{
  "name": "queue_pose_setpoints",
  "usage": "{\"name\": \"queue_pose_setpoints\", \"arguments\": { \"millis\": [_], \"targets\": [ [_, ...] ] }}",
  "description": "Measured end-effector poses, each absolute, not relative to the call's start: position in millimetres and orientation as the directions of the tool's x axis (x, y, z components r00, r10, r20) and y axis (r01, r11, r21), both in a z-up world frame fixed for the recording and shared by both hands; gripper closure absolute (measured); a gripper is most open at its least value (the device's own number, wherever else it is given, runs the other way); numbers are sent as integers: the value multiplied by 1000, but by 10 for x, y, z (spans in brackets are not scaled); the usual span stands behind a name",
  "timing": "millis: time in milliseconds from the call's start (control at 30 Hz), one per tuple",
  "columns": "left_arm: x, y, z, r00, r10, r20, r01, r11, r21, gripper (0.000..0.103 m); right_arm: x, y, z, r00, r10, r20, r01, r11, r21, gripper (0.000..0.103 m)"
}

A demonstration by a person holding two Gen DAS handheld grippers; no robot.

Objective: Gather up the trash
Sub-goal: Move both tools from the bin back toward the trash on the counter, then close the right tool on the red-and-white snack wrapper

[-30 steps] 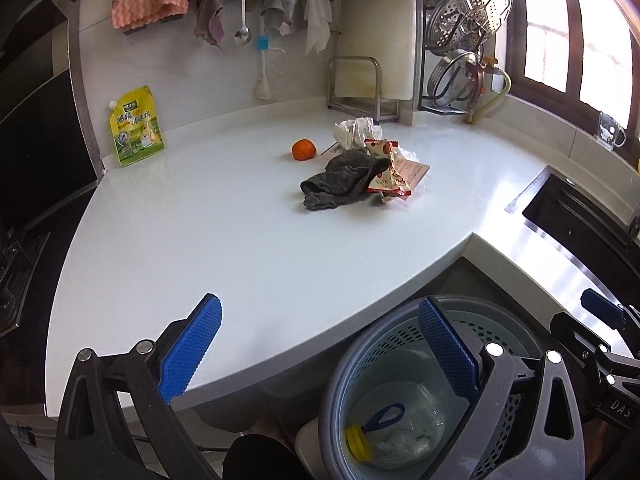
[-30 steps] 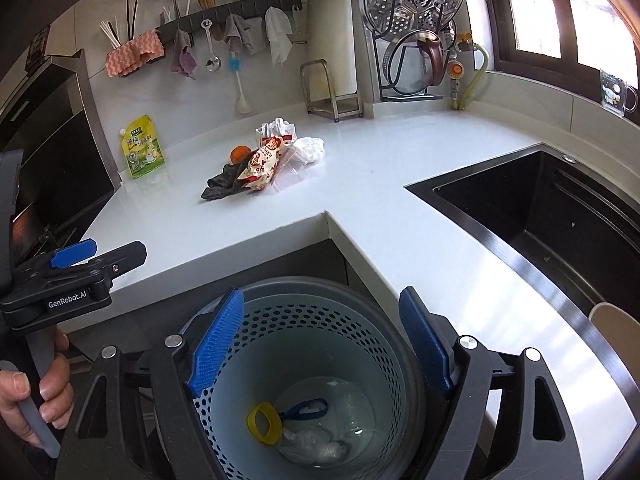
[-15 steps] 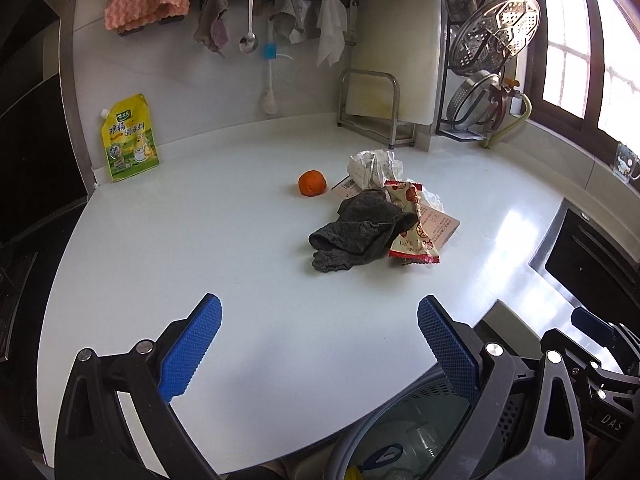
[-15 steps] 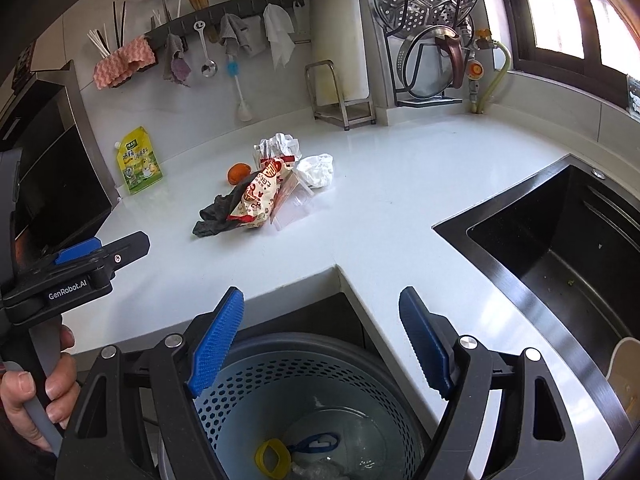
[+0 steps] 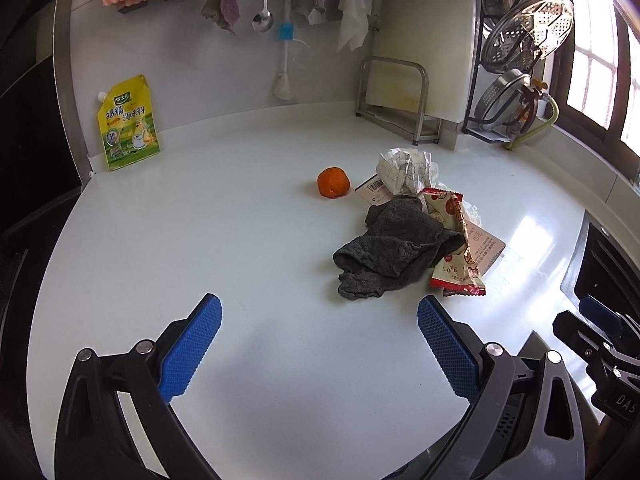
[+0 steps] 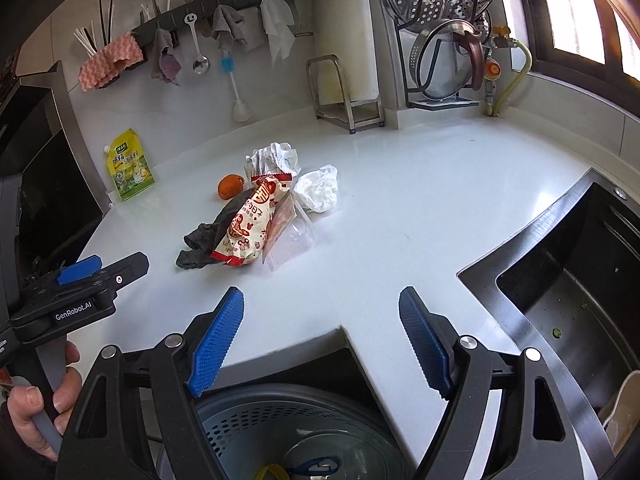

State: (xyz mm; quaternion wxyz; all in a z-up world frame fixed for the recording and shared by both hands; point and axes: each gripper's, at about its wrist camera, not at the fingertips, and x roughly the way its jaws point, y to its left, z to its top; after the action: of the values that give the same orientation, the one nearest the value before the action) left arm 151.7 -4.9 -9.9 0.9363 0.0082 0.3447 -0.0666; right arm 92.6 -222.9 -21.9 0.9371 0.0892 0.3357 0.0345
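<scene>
A heap of trash lies mid-counter: a dark grey cloth, a red-and-cream snack wrapper, crumpled checked paper, a white tissue wad, a clear plastic bag and an orange. My left gripper stands open over the counter, short of the cloth, nothing between its blue pads. My right gripper is open too, over the counter's inner corner. Below it is the perforated bin with a bottle inside.
A yellow seasoning pouch leans on the back wall. A metal rack and pot lids stand at the back right. The dark sink opens on the right. A hand holds the left gripper's handle.
Both grippers have moved forward from above the bin to over the counter; the trash heap looks nearer and the bin has slid to the bottom edge. Both stay open.
</scene>
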Motion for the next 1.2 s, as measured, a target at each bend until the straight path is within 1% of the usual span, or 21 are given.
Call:
{"name": "queue_pose_setpoints", "arguments": {
  "millis": [167,300,433,567,767,800,867,1000,1100,1167,1200],
  "targets": [
    [1664,-34,-75,753,-118,-648,131,991,-29,6,1121,-2136,-157,772,140,-620,-26,982,189,27],
    [1753,-42,-59,758,-112,-642,128,992,-22,6,1297,-2086,-119,776,105,-622,1,986,167,27],
    [1809,-10,-66,758,-102,-645,119,993,-17,6,1457,-2034,-98,767,144,-625,-25,980,196,27],
    [1835,53,-88,755,-100,-648,109,994,-27,6,1599,-1917,-74,769,142,-624,-37,983,178,27],
    [1860,109,-140,746,-97,-659,100,994,-33,6,1827,-1761,-99,750,137,-648,-61,989,138,28],
    [1860,112,-145,745,-98,-660,101,994,-34,6,1854,-1754,-108,746,137,-651,-62,989,138,30],
    [1851,111,-150,747,-98,-657,103,994,-31,6,1895,-1739,-131,734,137,-665,-66,989,132,41],
    [1851,107,-159,744,-102,-660,108,994,-32,6,1931,-1708,-169,728,124,-675,-68,992,109,47],
    [1843,96,-159,745,-104,-659,107,994,-36,6,1955,-1704,-192,722,122,-681,-71,992,103,56],
    [1839,83,-156,745,-105,-659,108,993,-36,6,1982,-1694,-206,713,117,-691,-75,993,92,67],
    [1835,79,-155,745,-106,-658,110,993,-36,6,1990,-1685,-212,710,115,-695,-78,993,85,68]
  ]
}}
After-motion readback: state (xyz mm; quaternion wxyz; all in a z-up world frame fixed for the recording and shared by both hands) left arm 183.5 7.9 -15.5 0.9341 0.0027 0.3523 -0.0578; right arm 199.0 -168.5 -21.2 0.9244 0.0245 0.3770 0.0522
